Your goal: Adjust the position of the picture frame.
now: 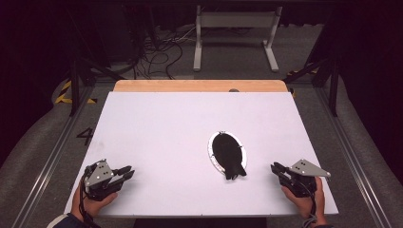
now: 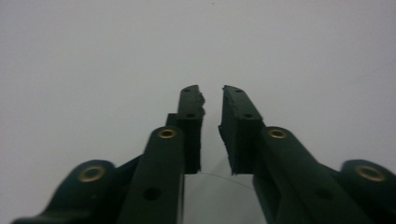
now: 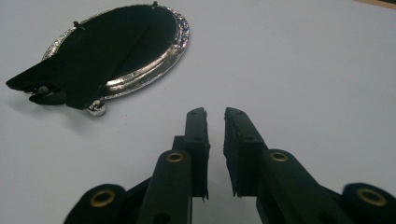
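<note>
An oval silver-rimmed frame (image 1: 228, 153) lies face down right of the table's middle, its black back and fold-out stand facing up. In the right gripper view the frame (image 3: 116, 46) sits up and to the left of my right gripper (image 3: 215, 111). The jaws there stand a narrow gap apart with nothing between them. From above, my right gripper (image 1: 276, 167) rests at the front right, pointing left toward the frame and apart from it. My left gripper (image 1: 128, 173) rests at the front left, pointing right. Its jaws (image 2: 212, 88) are slightly apart over bare white table.
The white table top (image 1: 166, 128) has a wooden strip (image 1: 199, 85) along its far edge. Behind it on the floor are a white stand (image 1: 235, 21) and loose cables (image 1: 161, 52). Black metal rails run along both sides.
</note>
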Demonstrator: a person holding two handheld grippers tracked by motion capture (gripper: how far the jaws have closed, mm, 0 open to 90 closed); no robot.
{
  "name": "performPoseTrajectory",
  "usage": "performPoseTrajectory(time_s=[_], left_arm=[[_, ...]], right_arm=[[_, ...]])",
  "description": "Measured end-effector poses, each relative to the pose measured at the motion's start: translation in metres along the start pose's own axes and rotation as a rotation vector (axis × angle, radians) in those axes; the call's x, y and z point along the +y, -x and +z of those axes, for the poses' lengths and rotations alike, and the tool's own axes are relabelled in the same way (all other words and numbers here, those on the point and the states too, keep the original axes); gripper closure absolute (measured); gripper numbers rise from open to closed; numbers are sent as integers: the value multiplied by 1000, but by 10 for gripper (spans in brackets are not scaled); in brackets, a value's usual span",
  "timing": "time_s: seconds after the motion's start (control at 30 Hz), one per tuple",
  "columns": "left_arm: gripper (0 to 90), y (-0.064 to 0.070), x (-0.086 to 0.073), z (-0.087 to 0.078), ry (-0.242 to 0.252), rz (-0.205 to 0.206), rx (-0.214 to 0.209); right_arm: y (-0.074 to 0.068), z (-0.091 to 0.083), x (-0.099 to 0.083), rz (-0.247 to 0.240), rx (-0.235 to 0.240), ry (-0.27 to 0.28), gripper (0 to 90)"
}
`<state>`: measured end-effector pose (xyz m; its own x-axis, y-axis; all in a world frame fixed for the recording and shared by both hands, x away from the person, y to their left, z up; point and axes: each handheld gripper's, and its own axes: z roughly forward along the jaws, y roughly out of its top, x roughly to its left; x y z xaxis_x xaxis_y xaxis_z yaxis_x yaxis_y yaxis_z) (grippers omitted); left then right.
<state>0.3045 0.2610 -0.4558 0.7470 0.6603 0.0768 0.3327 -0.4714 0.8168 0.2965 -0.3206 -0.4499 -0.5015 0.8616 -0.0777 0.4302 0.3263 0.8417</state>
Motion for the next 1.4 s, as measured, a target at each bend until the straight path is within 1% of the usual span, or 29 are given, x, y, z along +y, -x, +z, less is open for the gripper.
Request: performPoseTrajectory(time_s=[0.03, 0.07, 0.1, 0.17, 0.2, 0.33, 0.4, 0.43, 0.5, 0.57, 0.6, 0.63, 0.67, 0.7, 0.77, 0.8, 0.87, 0.9, 0.93, 0.97, 1.0, 1.03, 1.17, 1.2, 1.23, 1.3, 1.33, 1.4], left_arm=[[857, 0, 1, 1, -9, 14, -2], [888, 1, 2, 2, -11, 11, -1], [900, 1, 3, 3, -7, 13, -12], [900, 3, 7, 7, -14, 18, -26], [900, 5, 9, 9, -17, 14, -31], [900, 10, 19, 24, -30, 36, -58], [900, 14, 26, 32, -35, 43, -75], [900, 14, 26, 32, -35, 43, -75], [900, 17, 32, 40, -42, 50, -89], [900, 21, 38, 48, -45, 53, -105], [900, 23, 42, 54, -49, 65, -113], [900, 25, 45, 58, -54, 67, -120], [900, 28, 50, 66, -61, 83, -134], [900, 31, 54, 72, -69, 91, -142], [900, 34, 60, 80, -76, 101, -154], [900, 34, 60, 80, -76, 101, -154], [900, 39, 69, 92, -90, 114, -175], [900, 39, 69, 92, -90, 114, -175], [900, 40, 72, 96, -92, 119, -182], [900, 42, 75, 101, -86, 118, -196], [900, 43, 76, 103, -88, 117, -201], [900, 45, 79, 106, -95, 127, -203], [900, 51, 87, 119, -95, 137, -217], [900, 51, 89, 122, -94, 142, -221], [900, 53, 91, 125, -92, 138, -226], [900, 56, 95, 129, -94, 150, -227], [900, 57, 96, 131, -93, 148, -231], [900, 58, 97, 134, -99, 152, -238]], right_arm=[[1, 3, 1, -2, 0, -4, 838], [1, 6, 3, -6, 1, -9, 848], [1, 9, 5, -7, 3, -13, 861], [1, 17, 9, -6, 12, -24, 886], [0, 23, 12, -11, 14, -31, 892], [-2, 41, 21, -33, 12, -55, 900], [-2, 50, 26, -28, 13, -66, 900], [-2, 50, 26, -28, 13, -66, 900], [-3, 60, 30, -33, 15, -82, 900], [-5, 66, 34, -43, 14, -94, 900], [-6, 68, 35, -41, 10, -101, 900], [-8, 71, 37, -48, 12, -116, 900], [-11, 76, 39, -54, 18, -129, 900], [-11, 77, 39, -61, 15, -137, 900], [-12, 80, 42, -50, 28, -132, 900], [-13, 82, 43, -48, 30, -138, 900], [-15, 85, 45, -51, 36, -140, 900], [-15, 85, 45, -51, 36, -140, 900], [-15, 87, 46, -48, 42, -141, 900], [-15, 88, 47, -42, 49, -140, 900], [-15, 89, 47, -33, 55, -140, 900], [-15, 90, 48, -32, 59, -141, 900], [-18, 92, 49, -32, 73, -144, 900], [-18, 92, 49, -34, 71, -146, 900], [-18, 92, 49, -30, 73, -144, 900], [-17, 92, 49, -20, 78, -145, 900], [-18, 92, 49, -15, 74, -146, 900], [-19, 92, 50, -19, 74, -150, 900]])
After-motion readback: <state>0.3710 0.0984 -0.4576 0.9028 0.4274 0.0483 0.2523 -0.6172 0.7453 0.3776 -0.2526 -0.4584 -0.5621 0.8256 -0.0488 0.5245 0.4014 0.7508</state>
